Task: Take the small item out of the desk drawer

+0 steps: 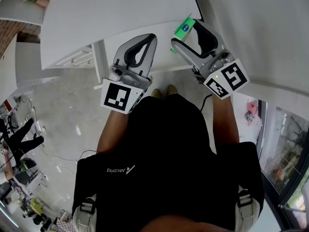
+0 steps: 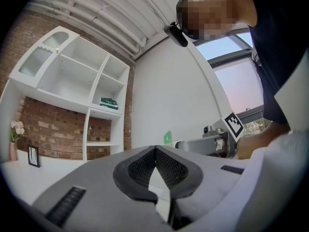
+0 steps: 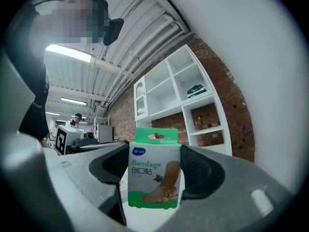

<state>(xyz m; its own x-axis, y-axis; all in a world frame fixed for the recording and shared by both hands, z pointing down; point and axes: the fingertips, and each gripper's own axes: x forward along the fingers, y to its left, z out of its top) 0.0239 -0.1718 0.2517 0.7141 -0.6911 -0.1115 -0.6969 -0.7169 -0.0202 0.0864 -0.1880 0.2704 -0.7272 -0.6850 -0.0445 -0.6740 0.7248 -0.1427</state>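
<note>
A small white and green bandage box (image 3: 154, 173) stands upright between the pads of my right gripper (image 3: 155, 172), which is shut on its two sides. From the head view the same box (image 1: 184, 27) sticks out of the right gripper (image 1: 186, 33), held up over the near edge of the white desk (image 1: 120, 13). The left gripper (image 1: 148, 38) is raised beside it, a little to the left. Its jaws meet at the tip in the left gripper view (image 2: 155, 150), with nothing between them. No drawer shows clearly in any view.
A white shelf unit (image 2: 72, 81) stands against a brick wall beyond the desk, with a picture frame (image 2: 33, 155) and a vase of flowers (image 2: 14, 129) on the desk top. A white wall (image 1: 260, 28) rises on the right. Cables and another person (image 1: 14, 134) are on the floor at the left.
</note>
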